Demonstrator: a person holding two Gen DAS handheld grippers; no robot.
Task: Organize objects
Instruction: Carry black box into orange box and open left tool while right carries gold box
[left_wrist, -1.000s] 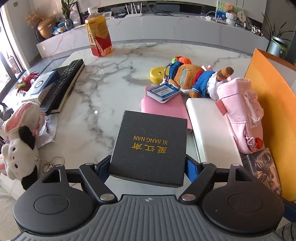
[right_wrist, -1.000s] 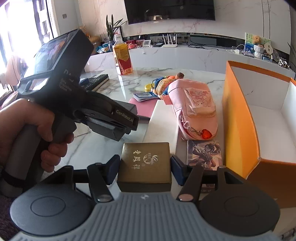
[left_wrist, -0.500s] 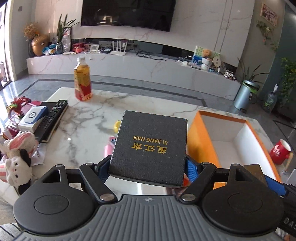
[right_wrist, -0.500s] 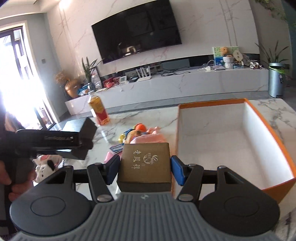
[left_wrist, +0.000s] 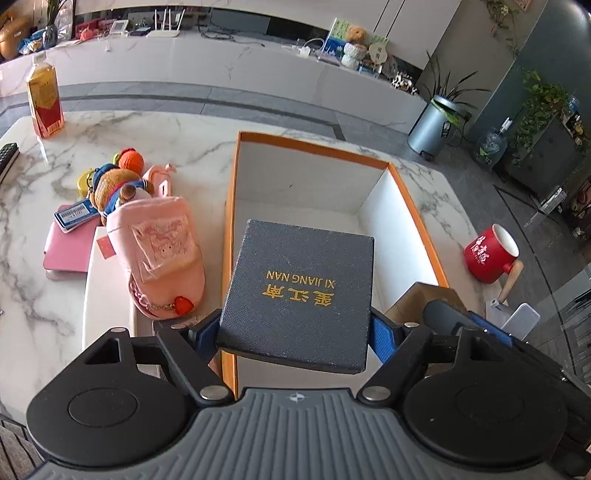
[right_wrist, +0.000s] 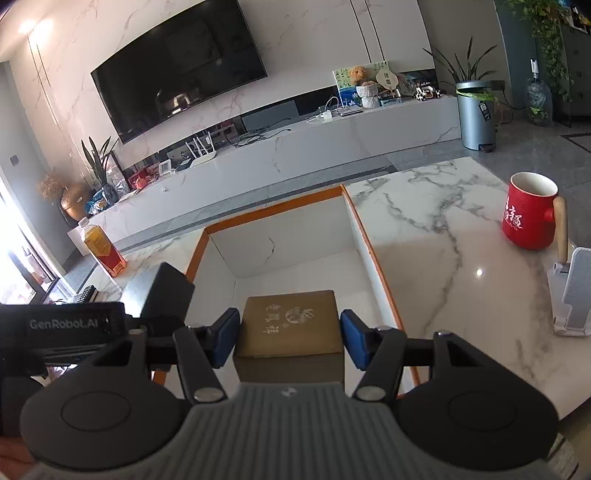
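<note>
2 small boxes (left_wrist: 299, 295) (right_wrist: 290, 326), 1 orange bin (left_wrist: 229, 221), 1 mug (left_wrist: 489, 253), 1 bottle (left_wrist: 44, 99).

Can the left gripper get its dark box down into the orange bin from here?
Probably yes. The left gripper holds the dark box above the orange bin, whose floor looks bare. The right gripper with its brown box crowds the near end.

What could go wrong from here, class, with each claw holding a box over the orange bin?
1. The left claw grips the dark box only by its near end, so it could tip or slip as it goes down.
2. The right claw with the gold box is close beside the left one; they could bump over the orange bin.
3. Coming in low, a box could catch the bin's thin rim.
</note>
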